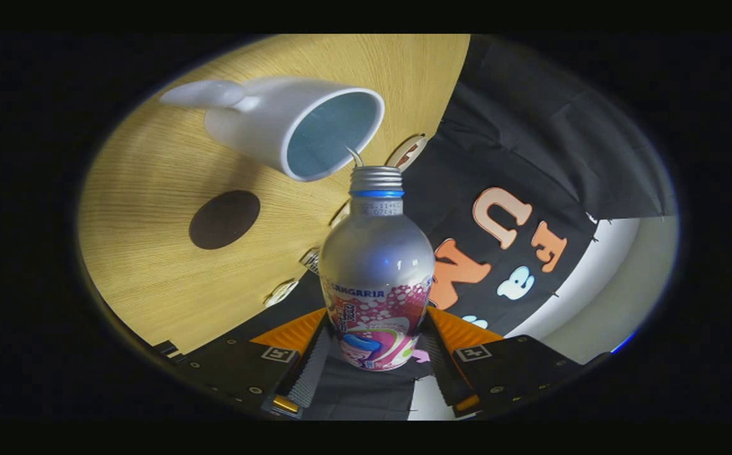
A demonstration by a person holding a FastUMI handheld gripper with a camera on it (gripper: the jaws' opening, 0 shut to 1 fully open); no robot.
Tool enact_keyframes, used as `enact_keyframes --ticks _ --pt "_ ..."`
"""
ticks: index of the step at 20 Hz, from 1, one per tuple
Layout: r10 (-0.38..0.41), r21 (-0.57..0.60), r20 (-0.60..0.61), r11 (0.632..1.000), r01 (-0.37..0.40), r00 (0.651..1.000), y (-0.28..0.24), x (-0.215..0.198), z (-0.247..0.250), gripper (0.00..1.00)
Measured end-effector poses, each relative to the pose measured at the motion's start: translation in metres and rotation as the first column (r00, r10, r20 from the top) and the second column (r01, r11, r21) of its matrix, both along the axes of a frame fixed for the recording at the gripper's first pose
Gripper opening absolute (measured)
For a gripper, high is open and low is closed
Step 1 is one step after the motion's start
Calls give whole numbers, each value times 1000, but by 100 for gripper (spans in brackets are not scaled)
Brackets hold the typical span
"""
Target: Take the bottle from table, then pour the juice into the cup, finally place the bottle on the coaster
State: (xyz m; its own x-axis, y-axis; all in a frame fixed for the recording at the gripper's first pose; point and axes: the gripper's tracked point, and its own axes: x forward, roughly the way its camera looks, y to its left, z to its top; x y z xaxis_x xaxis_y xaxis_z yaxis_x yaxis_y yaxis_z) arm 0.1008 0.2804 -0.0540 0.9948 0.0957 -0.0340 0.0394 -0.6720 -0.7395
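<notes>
My gripper (375, 354) is shut on a silver juice bottle (375, 265) with a pink printed label, both fingers pressing on its lower body. The bottle is tipped far over, so the wooden table (151, 272) stands rolled almost on its side. The bottle's threaded mouth (375, 174) points at the rim of a white cup (290, 126) with a handle. The mouth sits right at the cup's lip, and the cup's pale blue inside faces me. A dark round coaster (224, 219) lies on the table below the cup, off to the side of the bottle's neck.
The table's edge (404, 151) runs just behind the bottle's mouth, with small white markers along it. Beyond the edge hangs the booth's black cloth wall (530, 126), and a pale floor strip (619, 284) shows past it.
</notes>
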Motion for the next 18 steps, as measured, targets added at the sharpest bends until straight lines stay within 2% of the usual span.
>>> enact_keyframes --ticks 18 --pt "14 -64 0 998 -14 1000 7 1 4 76"
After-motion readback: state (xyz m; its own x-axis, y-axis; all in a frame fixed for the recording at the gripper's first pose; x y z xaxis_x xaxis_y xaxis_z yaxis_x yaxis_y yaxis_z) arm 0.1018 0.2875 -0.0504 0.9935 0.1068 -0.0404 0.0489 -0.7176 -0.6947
